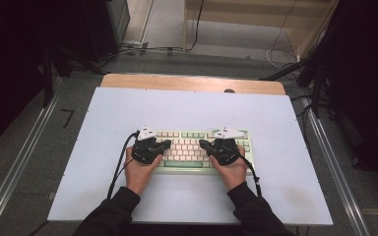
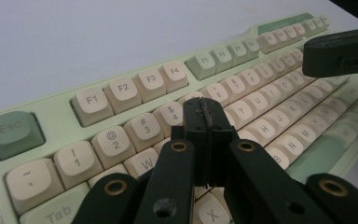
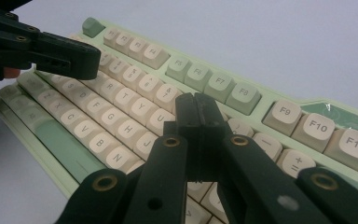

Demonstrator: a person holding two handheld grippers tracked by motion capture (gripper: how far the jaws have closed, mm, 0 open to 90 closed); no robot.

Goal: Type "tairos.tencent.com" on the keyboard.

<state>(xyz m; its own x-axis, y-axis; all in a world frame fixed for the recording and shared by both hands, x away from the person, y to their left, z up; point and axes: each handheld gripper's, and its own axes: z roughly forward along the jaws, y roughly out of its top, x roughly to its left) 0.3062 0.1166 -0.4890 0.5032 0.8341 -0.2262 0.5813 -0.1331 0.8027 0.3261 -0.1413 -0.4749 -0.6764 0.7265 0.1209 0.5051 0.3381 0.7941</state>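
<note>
Green-and-cream keyboard (image 1: 197,150) lying mid-sheet on white table (image 1: 108,113), near front edge. Left gripper (image 2: 206,111) pressed together, empty, tip poised over number row near 4 and 5. Right gripper (image 3: 196,108) likewise together, empty, over keys beside 8 and 9. Risk, by judgement: broad joined tips catching two caps at once, or sliding off a rounded cap if brought down aslant. Smooth matte sheet, wooden strip (image 1: 192,82) behind; grey floor, cables (image 1: 142,49), dark stands around.

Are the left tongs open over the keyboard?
No, the left tongs are shut, jaws pressed together above the keyboard.
</note>
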